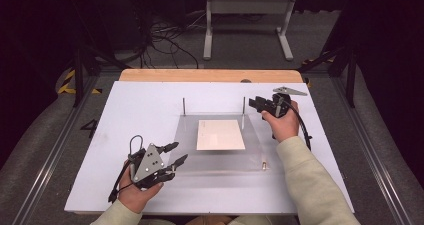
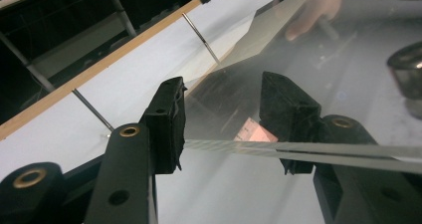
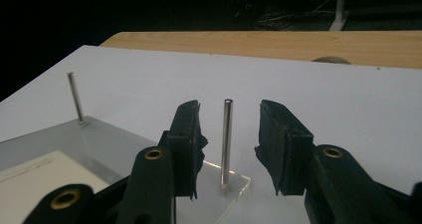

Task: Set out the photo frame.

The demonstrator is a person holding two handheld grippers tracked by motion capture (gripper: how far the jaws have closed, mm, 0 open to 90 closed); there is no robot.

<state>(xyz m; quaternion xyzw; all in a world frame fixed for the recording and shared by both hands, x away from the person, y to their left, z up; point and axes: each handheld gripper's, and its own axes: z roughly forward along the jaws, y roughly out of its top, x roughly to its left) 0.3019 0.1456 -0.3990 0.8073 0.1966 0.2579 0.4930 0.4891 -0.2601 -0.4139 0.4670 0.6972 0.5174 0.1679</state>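
**A:** At the left of the high view, what is your left gripper [image 1: 176,153] doing?

**B:** Your left gripper sits at the near left corner of the clear acrylic sheet [image 1: 220,160], which lies on the white board [image 1: 125,135]. In the left gripper view the sheet's edge [image 2: 298,152] runs between the two black jaws; they stand about half apart, and I cannot tell whether the pads press on it.

**A:** And the middle of the board?

**B:** A white paper sheet [image 1: 220,134] lies flat under the acrylic, centred between your two hands. A thin metal pin [image 1: 184,106] stands upright at the far left corner of the acrylic.

**A:** Further right?

**B:** A second metal pin [image 1: 243,105] stands upright at the far right corner. Your right gripper [image 1: 254,104] is just beside it. In the right gripper view that pin [image 3: 226,142] rises between your jaws, which stand narrowly apart on either side of it with a gap on both sides, touching nothing. A small brass-coloured fitting [image 1: 264,163] sits near the acrylic's near right corner, close to your right sleeve [image 1: 310,185].
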